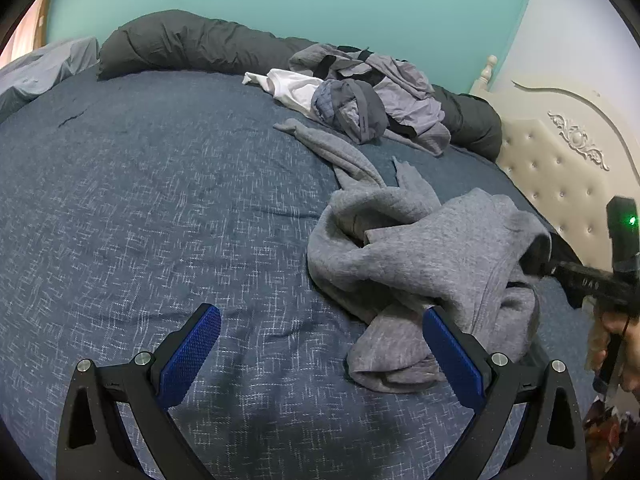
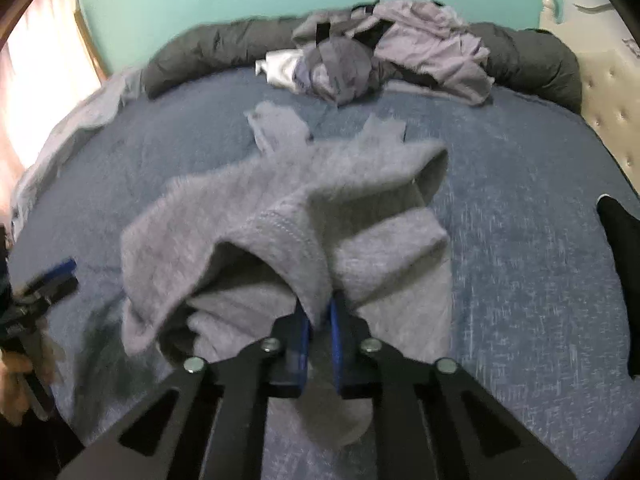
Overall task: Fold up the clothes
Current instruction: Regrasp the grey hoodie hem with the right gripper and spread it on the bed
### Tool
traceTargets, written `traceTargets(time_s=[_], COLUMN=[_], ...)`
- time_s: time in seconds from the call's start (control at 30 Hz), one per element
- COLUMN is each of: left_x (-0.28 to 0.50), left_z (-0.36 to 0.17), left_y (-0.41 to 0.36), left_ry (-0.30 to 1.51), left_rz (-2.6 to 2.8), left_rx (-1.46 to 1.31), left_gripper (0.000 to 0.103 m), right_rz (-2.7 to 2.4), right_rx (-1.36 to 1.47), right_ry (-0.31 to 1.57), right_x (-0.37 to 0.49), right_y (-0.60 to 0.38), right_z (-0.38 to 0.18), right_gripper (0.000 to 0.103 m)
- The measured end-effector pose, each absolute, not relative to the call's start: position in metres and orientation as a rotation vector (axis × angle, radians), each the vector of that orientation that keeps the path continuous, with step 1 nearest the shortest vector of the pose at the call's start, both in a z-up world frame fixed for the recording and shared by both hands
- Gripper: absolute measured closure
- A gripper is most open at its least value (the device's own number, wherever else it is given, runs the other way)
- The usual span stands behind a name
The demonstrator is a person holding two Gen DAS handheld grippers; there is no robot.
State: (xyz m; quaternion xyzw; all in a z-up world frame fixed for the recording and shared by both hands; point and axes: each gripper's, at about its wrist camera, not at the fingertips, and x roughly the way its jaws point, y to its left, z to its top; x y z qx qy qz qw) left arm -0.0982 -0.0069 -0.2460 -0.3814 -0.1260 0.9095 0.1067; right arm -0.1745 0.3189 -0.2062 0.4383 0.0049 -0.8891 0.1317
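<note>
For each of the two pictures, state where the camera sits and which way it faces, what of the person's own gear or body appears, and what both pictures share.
Left wrist: on the left gripper, jaws open, looking down across the bed toward the wall; the person's other hand shows at right.
Right wrist: on the right gripper, shut on the grey sweater, facing the same wall.
Shared: sweater, bed, clothes pile, dark bolster.

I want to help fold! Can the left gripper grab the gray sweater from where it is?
Probably yes. The left gripper is open, and the gray sweater lies against its right finger with nothing between.
</note>
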Motion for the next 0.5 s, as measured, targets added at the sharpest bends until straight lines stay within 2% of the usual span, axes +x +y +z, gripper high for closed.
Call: traceTargets(time_s=[0.33,0.5], left_x=[-0.098,-0.098], left_z=[-0.248,-0.252], left_y=[0.006,0.010], left_ry=[-0.344,-0.326], left_rz=[2.663,2.650], left_rx=[-1.123,-1.132], left_gripper=[0.000,0.000], right_rz=[-2.686,-2.638], right_rx=[1.007,1.124], right_ry=[-0.077,-0.137], right_x=[-0.197,-0.210], right_y=[0.319,0.321], right_z=[-0.135,-0.151], right_gripper=[0.099,0.098])
